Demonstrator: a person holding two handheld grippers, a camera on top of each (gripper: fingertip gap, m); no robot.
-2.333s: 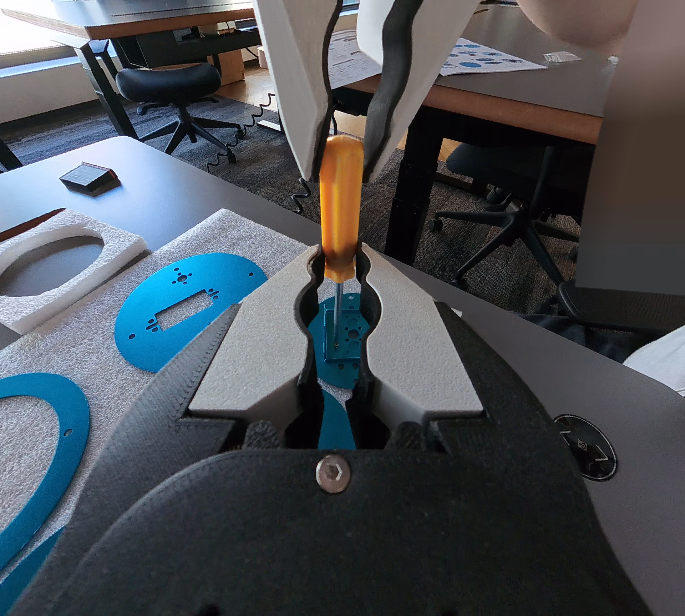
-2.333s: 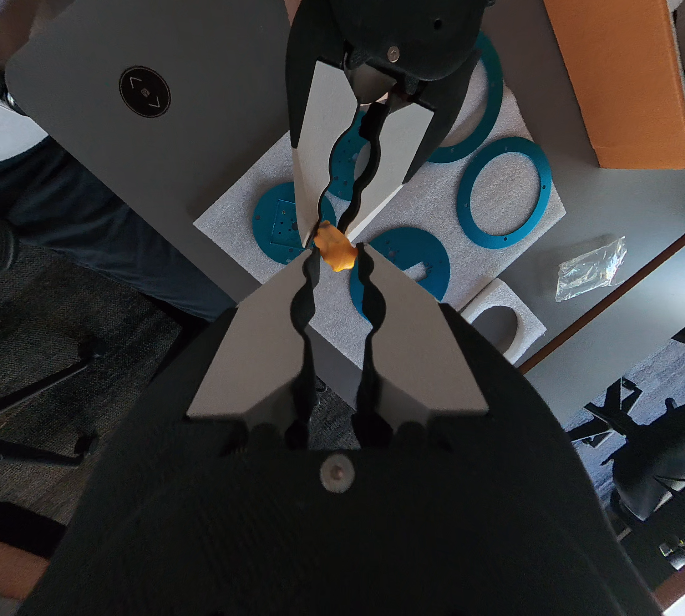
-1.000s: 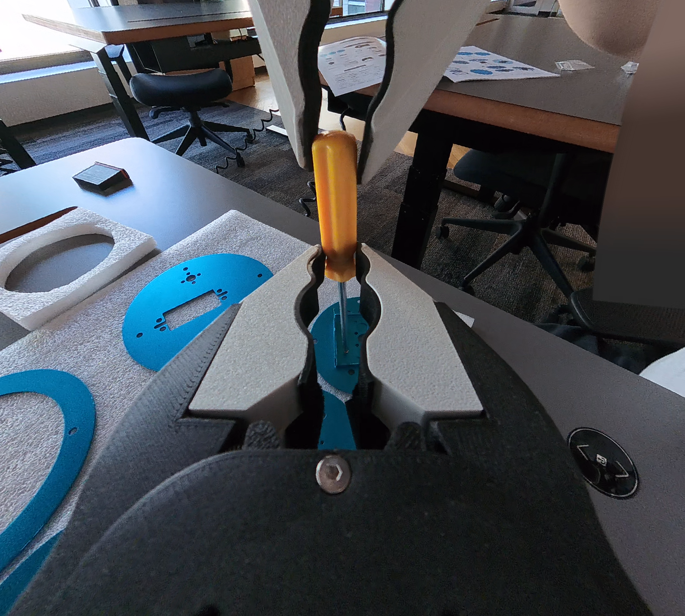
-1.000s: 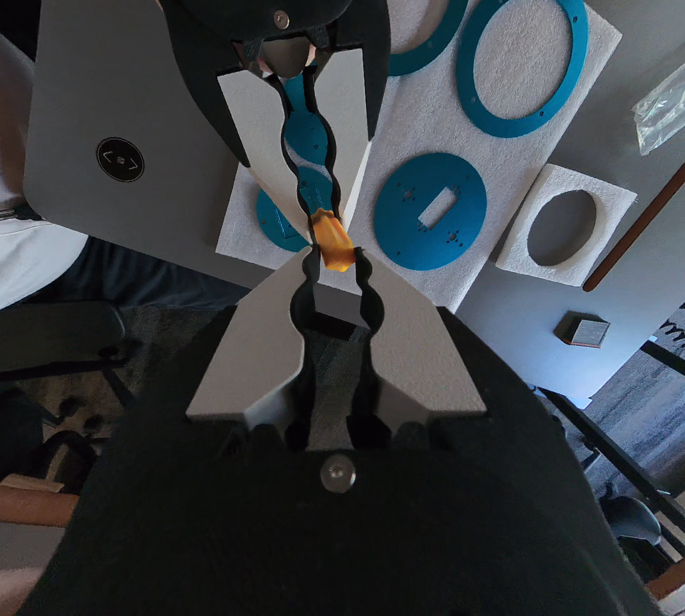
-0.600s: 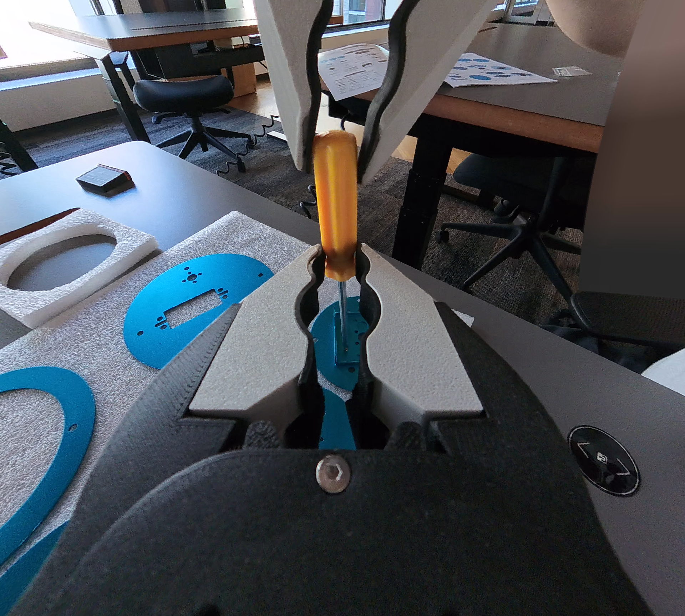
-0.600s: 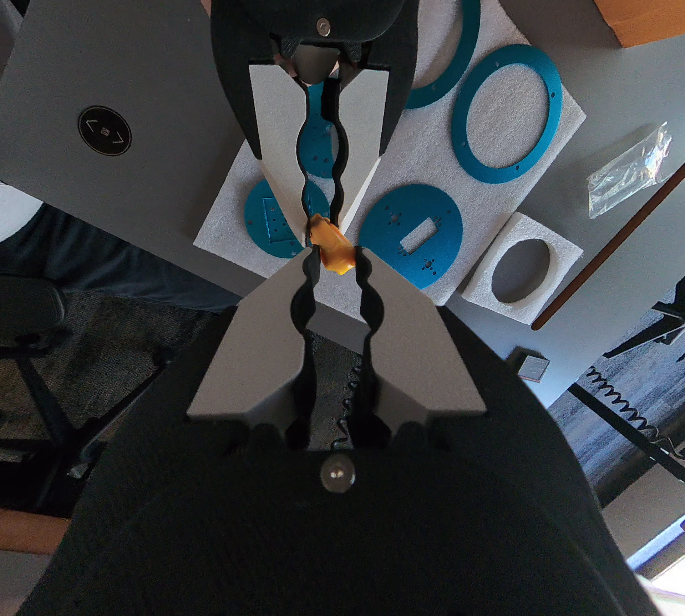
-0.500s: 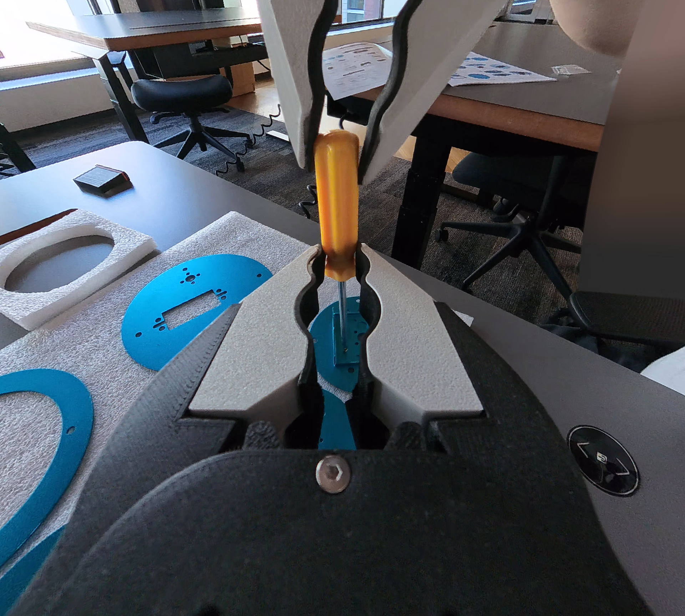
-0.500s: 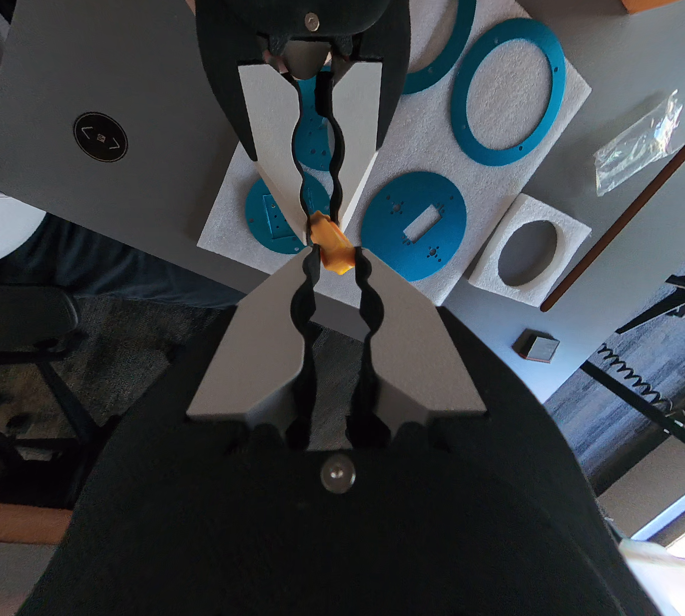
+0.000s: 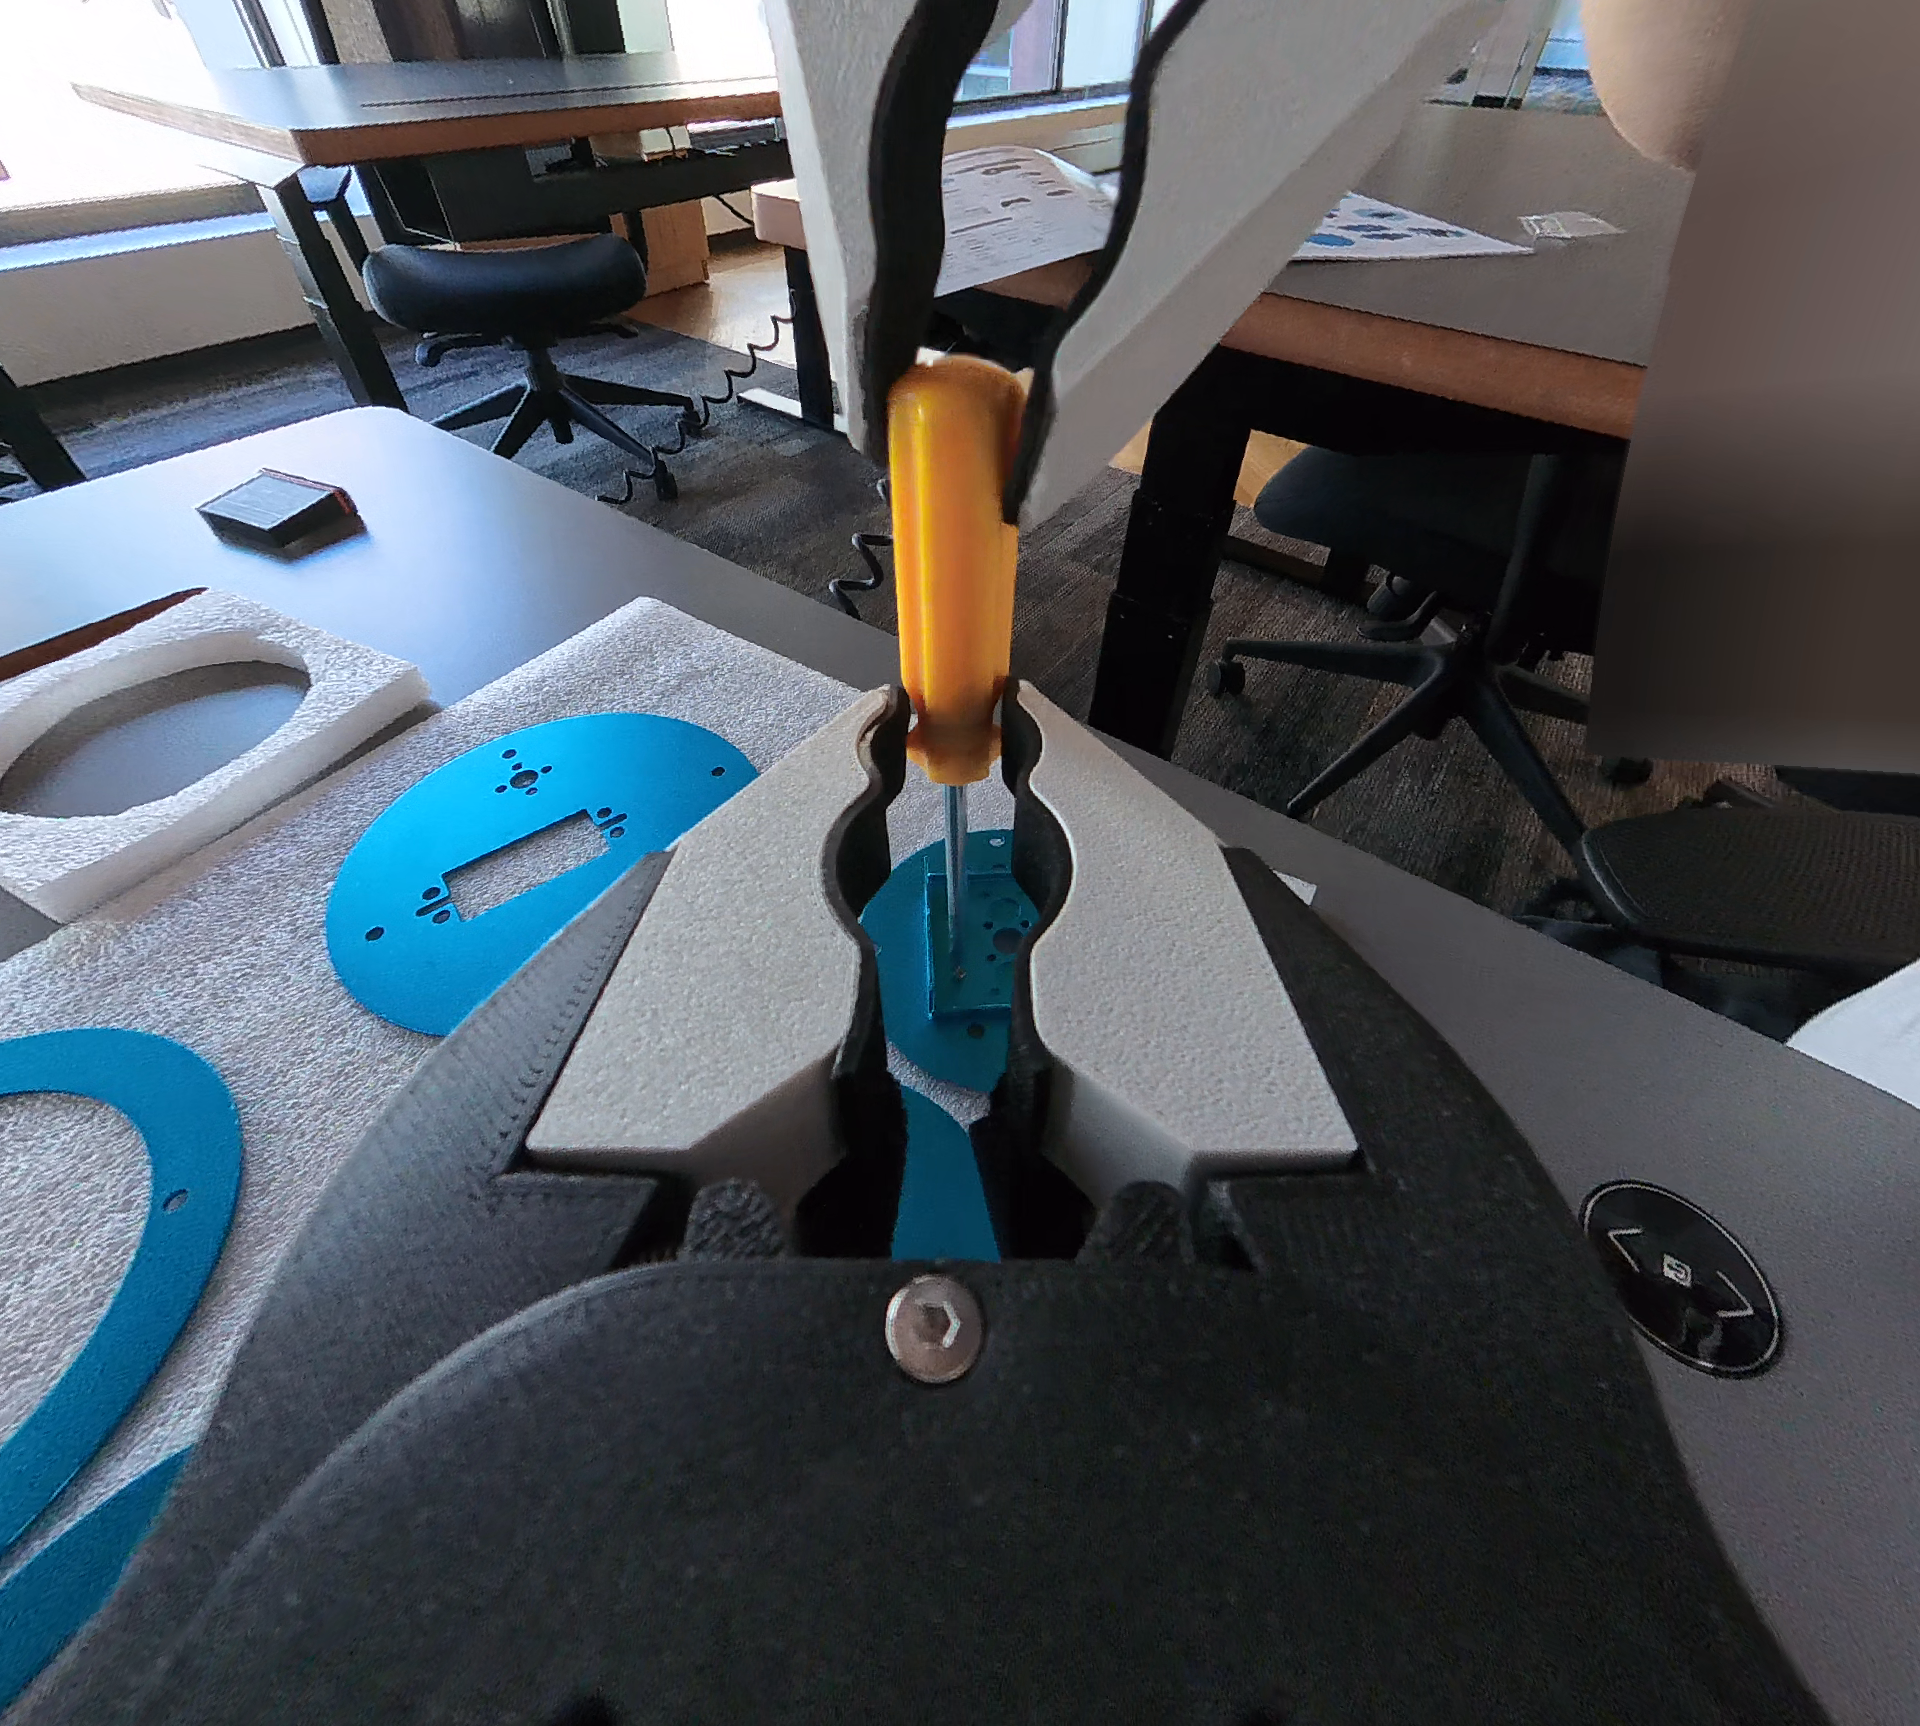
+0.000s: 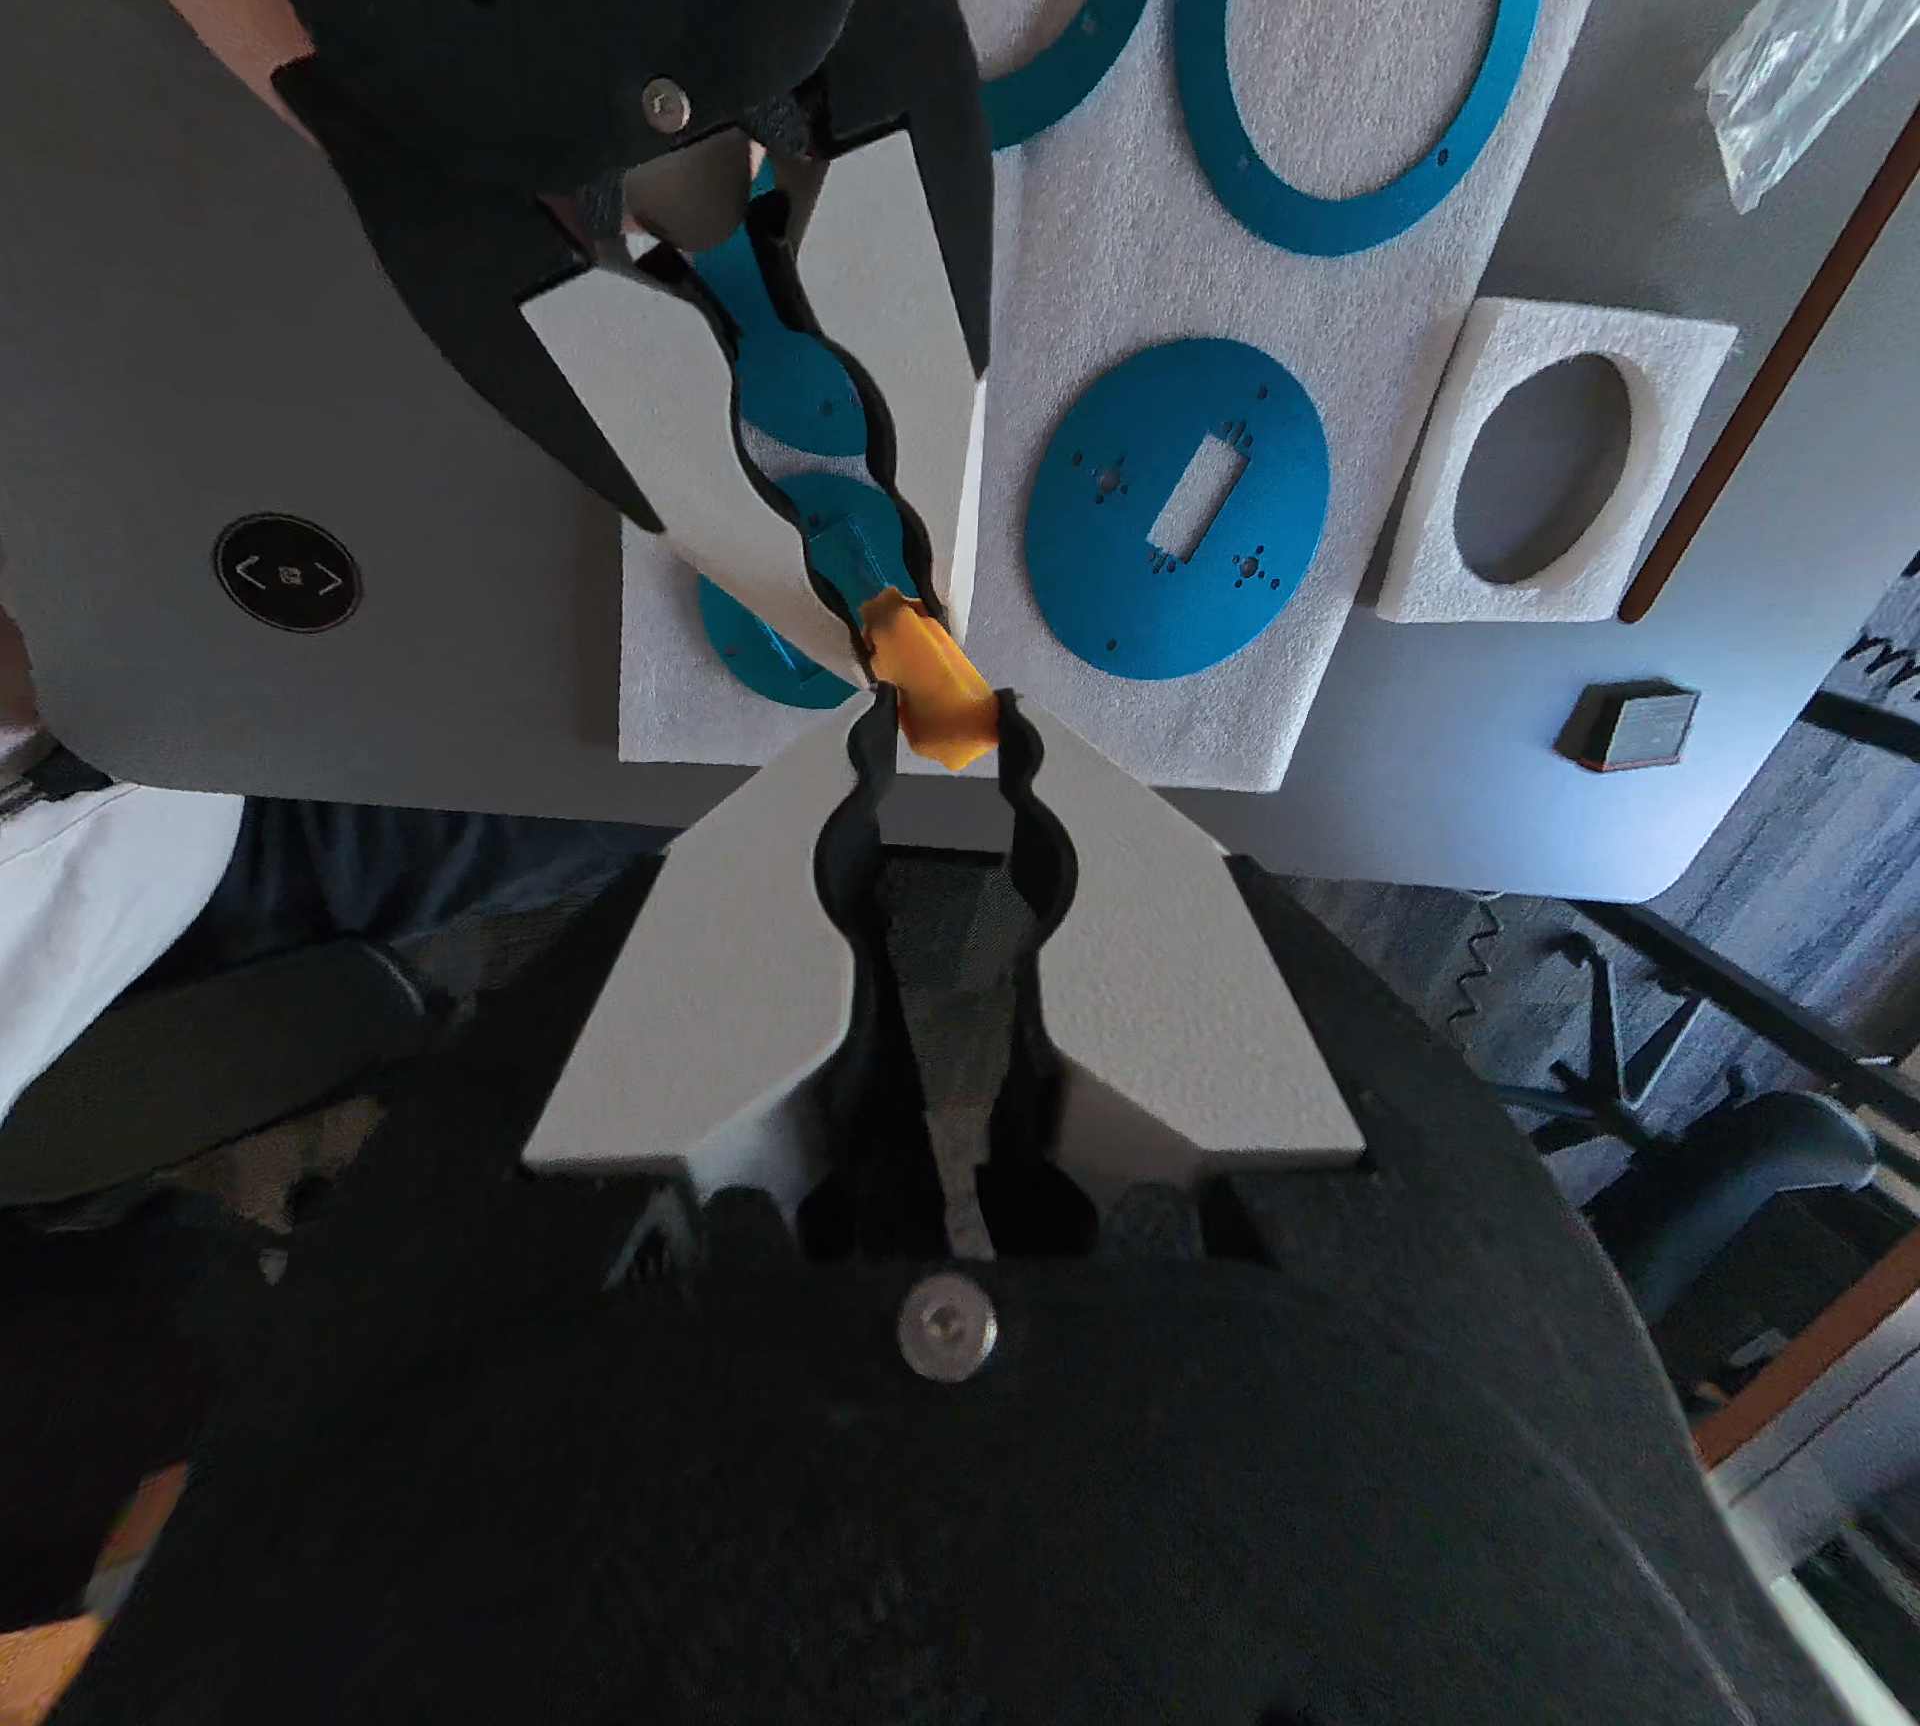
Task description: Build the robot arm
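An orange-handled screwdriver (image 9: 951, 575) stands upright, its thin shaft resting on a small blue bracket (image 9: 971, 959) that sits on a small blue disc (image 9: 899, 933) on white foam sheet (image 9: 644, 668). My left gripper (image 9: 951, 710) is shut on the lower end of the handle. My right gripper (image 10: 940, 715) comes from above and is shut on the handle's top (image 10: 930, 679). It also shows in the left wrist view (image 9: 956, 440). The left gripper (image 10: 904, 627) enters the right wrist view from the upper left.
On the foam lie a bigger blue disc with a slot (image 9: 520, 855) and blue rings (image 10: 1361, 24). A foam block with an oval hole (image 9: 208, 689), a small black box (image 9: 281, 513) and a plastic bag (image 10: 1829, 14) lie nearby. The table edge is just beyond the screwdriver. The gap from one gripper's tips to the other's is roughly 5 cm.
The right gripper has twisted around the screwdriver's handle, so its view of the table has rotated. The left gripper and the screwdriver have stayed in place.
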